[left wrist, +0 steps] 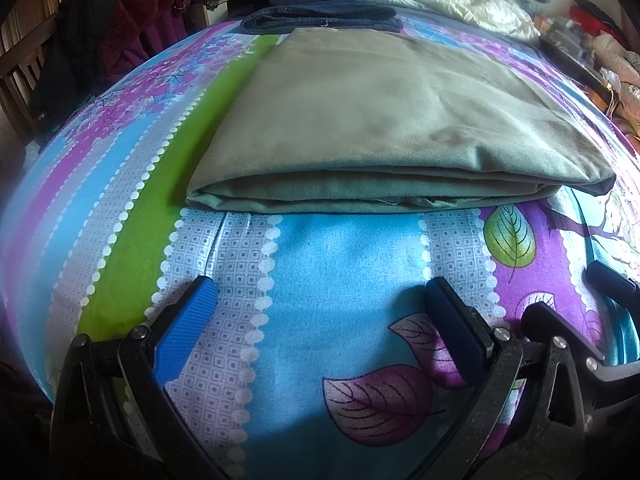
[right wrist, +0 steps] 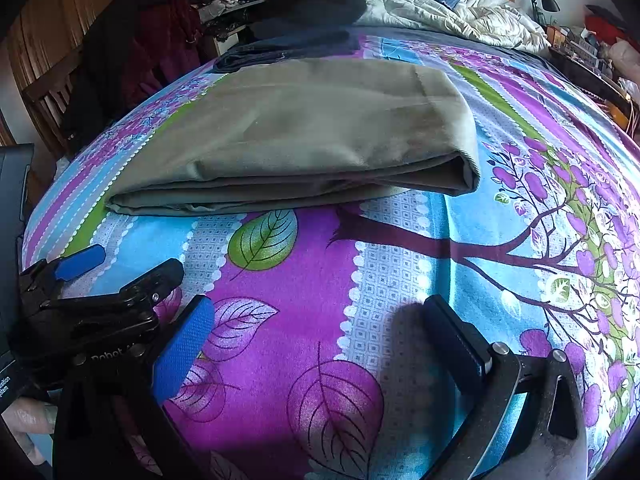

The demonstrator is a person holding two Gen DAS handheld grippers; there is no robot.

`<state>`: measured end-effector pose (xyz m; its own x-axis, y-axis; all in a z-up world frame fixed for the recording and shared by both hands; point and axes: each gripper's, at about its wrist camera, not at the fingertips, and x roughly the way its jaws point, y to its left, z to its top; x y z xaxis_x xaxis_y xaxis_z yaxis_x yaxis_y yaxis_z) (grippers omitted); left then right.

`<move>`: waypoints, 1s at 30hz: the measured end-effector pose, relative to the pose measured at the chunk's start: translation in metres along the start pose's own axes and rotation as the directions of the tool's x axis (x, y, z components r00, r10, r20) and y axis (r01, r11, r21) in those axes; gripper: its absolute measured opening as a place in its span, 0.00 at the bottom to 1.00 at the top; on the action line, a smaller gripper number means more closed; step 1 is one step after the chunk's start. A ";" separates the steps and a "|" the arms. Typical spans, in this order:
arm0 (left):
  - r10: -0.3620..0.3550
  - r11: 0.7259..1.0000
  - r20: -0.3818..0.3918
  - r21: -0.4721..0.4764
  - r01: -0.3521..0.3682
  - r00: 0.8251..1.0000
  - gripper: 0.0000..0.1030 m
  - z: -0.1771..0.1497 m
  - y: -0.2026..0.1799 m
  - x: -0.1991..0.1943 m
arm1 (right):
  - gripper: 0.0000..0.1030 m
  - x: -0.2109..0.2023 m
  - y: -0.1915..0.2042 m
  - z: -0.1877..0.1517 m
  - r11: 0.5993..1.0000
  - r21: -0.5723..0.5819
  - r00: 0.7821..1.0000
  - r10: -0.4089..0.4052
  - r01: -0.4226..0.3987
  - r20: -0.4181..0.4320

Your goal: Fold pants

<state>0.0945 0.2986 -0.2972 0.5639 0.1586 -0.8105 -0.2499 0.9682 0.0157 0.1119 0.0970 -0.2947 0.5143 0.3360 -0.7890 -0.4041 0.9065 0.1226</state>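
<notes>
Left wrist view: left tongs wide, empty, near the olive pants folded on the bed.
Right wrist view: right tongs wide, empty; pants look soft, light; grasp the layered near edge.

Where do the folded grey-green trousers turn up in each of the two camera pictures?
Left wrist view: the folded trousers fill the upper middle, beyond the open left claw.
Right wrist view: they lie upper left of centre, beyond the open right claw.
Shared landmark: the green leaf printed on the bedsheet, just in front of the trousers' near fold.
</notes>
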 end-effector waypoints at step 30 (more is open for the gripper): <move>-0.001 1.000 0.006 0.002 0.001 1.000 1.00 -0.001 0.000 0.000 | 1.00 -0.003 -0.002 -0.001 1.000 0.006 1.000 0.012 -0.012 0.007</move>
<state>0.0939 0.2987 -0.2973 0.5687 0.1589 -0.8070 -0.2477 0.9687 0.0162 0.1104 0.0944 -0.2930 0.5148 0.3487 -0.7832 -0.4059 0.9038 0.1356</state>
